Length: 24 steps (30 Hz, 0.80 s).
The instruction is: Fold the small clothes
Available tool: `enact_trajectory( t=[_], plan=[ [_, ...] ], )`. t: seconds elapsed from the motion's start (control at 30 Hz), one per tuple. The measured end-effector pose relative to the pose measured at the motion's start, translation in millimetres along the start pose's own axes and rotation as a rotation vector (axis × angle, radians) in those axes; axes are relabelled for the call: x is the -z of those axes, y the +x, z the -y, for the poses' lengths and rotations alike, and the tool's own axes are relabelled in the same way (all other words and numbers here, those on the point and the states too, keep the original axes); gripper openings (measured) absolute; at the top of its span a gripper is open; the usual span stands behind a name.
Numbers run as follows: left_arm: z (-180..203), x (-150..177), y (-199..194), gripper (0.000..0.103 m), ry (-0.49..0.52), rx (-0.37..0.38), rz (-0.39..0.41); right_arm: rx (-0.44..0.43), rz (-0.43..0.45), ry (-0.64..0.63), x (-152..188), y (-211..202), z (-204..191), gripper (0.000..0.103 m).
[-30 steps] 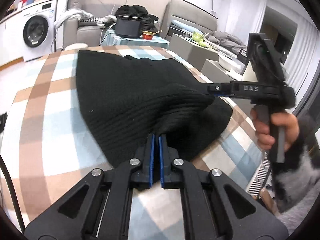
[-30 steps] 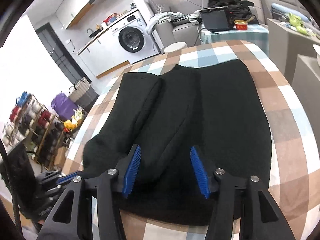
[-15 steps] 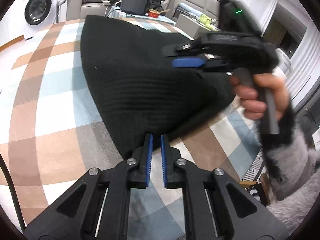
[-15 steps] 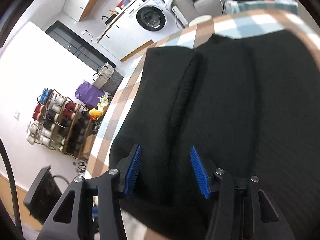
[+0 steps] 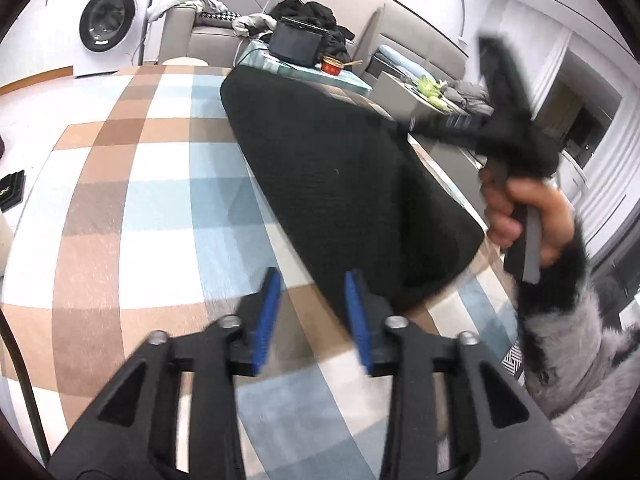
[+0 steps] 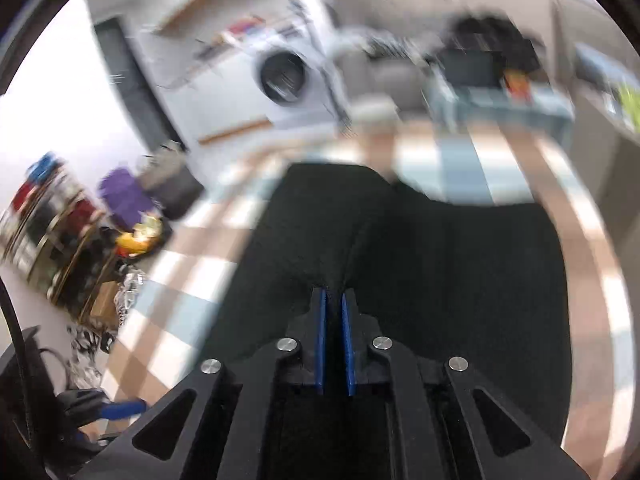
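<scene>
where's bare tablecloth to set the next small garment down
Free: the wide checked tablecloth left of the black knit garment, back toward the washing machine. Tight: the right table edge, where the garment, the right gripper and the hand crowd a narrow strip.

Bare checked table (image 5: 132, 216) lies wide open to the left of the black knit garment (image 5: 340, 184), and the left gripper (image 5: 312, 312), its jaws opening, has cloth-free table between its pads. On the garment's right side the right gripper (image 5: 404, 126) and the hand (image 5: 524, 216) holding it block the way. Beyond the table's far edge stand a washing machine (image 5: 108, 20) and a small side table (image 5: 304, 70).
</scene>
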State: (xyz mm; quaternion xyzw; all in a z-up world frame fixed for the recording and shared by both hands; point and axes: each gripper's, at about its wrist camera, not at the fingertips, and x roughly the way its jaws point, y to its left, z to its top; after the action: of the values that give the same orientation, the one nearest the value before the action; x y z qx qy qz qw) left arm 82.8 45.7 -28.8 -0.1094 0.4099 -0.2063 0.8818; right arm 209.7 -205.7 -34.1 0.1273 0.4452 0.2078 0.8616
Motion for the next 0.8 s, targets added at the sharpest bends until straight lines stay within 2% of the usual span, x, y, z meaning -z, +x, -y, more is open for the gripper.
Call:
enact_trajectory(
  t=[0.03, 0.1, 0.17, 0.2, 0.33, 0.5, 0.53, 0.6, 0.63, 0.77, 0.8],
  plan=[
    [0.0, -1.2, 1.0, 0.035, -0.002, -0.001, -0.001, -0.003, -0.052, 0.034, 3.4, 9.6, 11.8, 0.009],
    [0.3, -4.3, 5.7, 0.037, -0.006, -0.008, -0.013, -0.041, -0.079, 0.083, 14.5, 11.1, 28.3, 0.013],
    [0.7, -7.0, 9.9, 0.038, -0.013, -0.01, -0.023, -0.117, -0.101, 0.101, 31.0, 2.6, 37.4, 0.038],
    [1.9, -8.7, 13.1, 0.038, -0.018, 0.0, -0.029, -0.143, -0.095, 0.113, 37.9, -3.3, 40.9, 0.041],
    [7.5, -12.8, 20.7, 0.042, -0.006, 0.008, -0.031, -0.303, -0.113, 0.15, 68.3, -18.1, 44.0, 0.043],
    [11.7, -14.4, 29.5, 0.043, 0.006, 0.018, -0.045, -0.331, -0.15, 0.143, 79.2, -5.8, 34.5, 0.043],
    [10.8, -14.7, 30.6, 0.043, 0.008, 0.017, -0.047, -0.345, -0.171, 0.146, 79.2, -0.3, 31.5, 0.042],
    [9.6, -15.0, 31.0, 0.043, 0.005, 0.016, -0.048, -0.352, -0.204, 0.132, 80.5, 7.4, 24.9, 0.019],
    [9.3, -14.8, 30.4, 0.043, 0.001, 0.016, -0.048, -0.336, -0.193, 0.102, 76.0, 4.7, 19.7, 0.006],
    [9.1, -16.1, 23.9, 0.043, 0.002, -0.008, -0.031, -0.282, -0.031, -0.021, 51.5, -59.0, -4.1, 0.006],
    [8.8, -16.0, 22.3, 0.048, 0.007, -0.01, -0.026, -0.265, -0.017, -0.041, 49.1, -68.1, -7.3, 0.006]
  ],
)
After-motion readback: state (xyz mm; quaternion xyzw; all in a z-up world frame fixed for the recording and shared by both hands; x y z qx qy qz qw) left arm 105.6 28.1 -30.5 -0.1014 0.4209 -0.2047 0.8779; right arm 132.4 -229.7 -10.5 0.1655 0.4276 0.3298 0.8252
